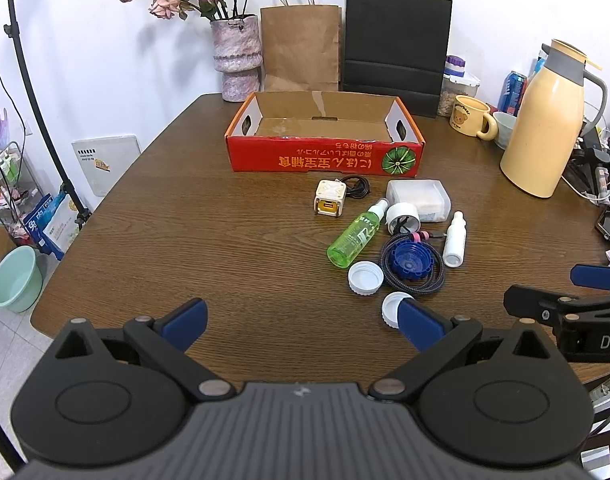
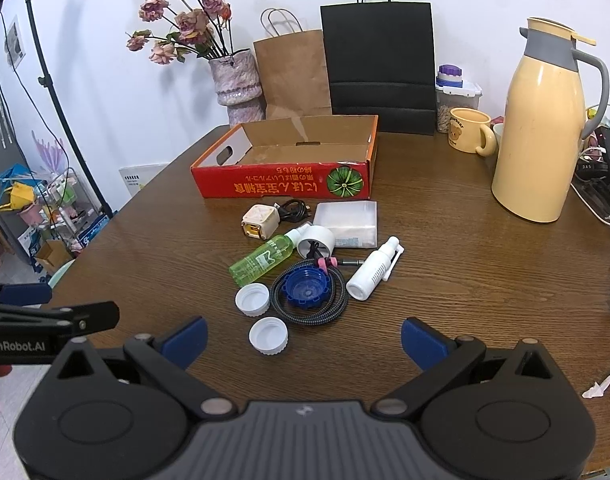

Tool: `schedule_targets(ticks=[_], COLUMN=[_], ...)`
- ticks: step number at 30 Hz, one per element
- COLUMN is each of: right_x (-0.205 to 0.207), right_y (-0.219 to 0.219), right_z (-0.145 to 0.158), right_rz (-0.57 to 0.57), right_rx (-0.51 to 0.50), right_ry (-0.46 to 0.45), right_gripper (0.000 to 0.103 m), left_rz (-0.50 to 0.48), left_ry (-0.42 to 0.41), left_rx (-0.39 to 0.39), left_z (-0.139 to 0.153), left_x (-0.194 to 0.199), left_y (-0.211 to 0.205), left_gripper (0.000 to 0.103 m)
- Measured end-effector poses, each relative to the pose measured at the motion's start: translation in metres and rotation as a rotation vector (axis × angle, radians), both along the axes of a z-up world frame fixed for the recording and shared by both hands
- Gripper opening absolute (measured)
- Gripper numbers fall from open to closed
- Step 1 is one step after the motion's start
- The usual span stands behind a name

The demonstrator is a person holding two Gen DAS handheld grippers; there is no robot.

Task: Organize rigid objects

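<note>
A red cardboard box (image 1: 325,158) (image 2: 281,186) stands open and empty at the table's far middle. In front of it lie a cream cube charger (image 1: 329,198) (image 2: 259,220), a green bottle (image 1: 355,238) (image 2: 263,260), a white spray bottle (image 1: 453,240) (image 2: 371,270), a blue cap (image 1: 409,260) (image 2: 307,290) inside a coiled cable, two white caps (image 1: 365,277) (image 2: 268,335) and a clear plastic box (image 1: 421,200) (image 2: 347,224). My left gripper (image 1: 303,326) is open and empty near the front edge. My right gripper (image 2: 305,342) is open and empty, just short of the caps.
A cream thermos jug (image 1: 543,120) (image 2: 541,120), a yellow mug (image 1: 471,116) (image 2: 469,130), paper bags (image 1: 397,40) and a flower vase (image 1: 237,60) stand along the back and right. Cables and devices crowd the right edge.
</note>
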State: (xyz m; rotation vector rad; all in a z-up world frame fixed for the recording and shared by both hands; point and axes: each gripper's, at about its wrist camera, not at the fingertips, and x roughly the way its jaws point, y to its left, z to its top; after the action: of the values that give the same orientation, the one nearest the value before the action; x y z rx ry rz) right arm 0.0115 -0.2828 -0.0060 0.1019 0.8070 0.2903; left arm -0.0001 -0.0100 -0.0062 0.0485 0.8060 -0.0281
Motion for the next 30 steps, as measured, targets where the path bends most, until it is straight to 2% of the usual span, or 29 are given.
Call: schedule_targets(ticks=[18, 30], right_x=[0.012, 0.039], right_y=[-0.001, 0.018], right_z=[-0.011, -0.047], right_rz=[0.024, 0.079], right_rx=[-0.029, -0.080], right_ry=[0.046, 0.102], right_gripper=[0.103, 0.103], left_rz=[-0.011, -0.016], left_ry=[0.056, 0.119], left_rx=[-0.005, 0.009], left_z=[-0.016, -0.050], left_x=[0.020, 0.058], left_y=[-0.002, 0.002], left_gripper=[0.103, 0.103])
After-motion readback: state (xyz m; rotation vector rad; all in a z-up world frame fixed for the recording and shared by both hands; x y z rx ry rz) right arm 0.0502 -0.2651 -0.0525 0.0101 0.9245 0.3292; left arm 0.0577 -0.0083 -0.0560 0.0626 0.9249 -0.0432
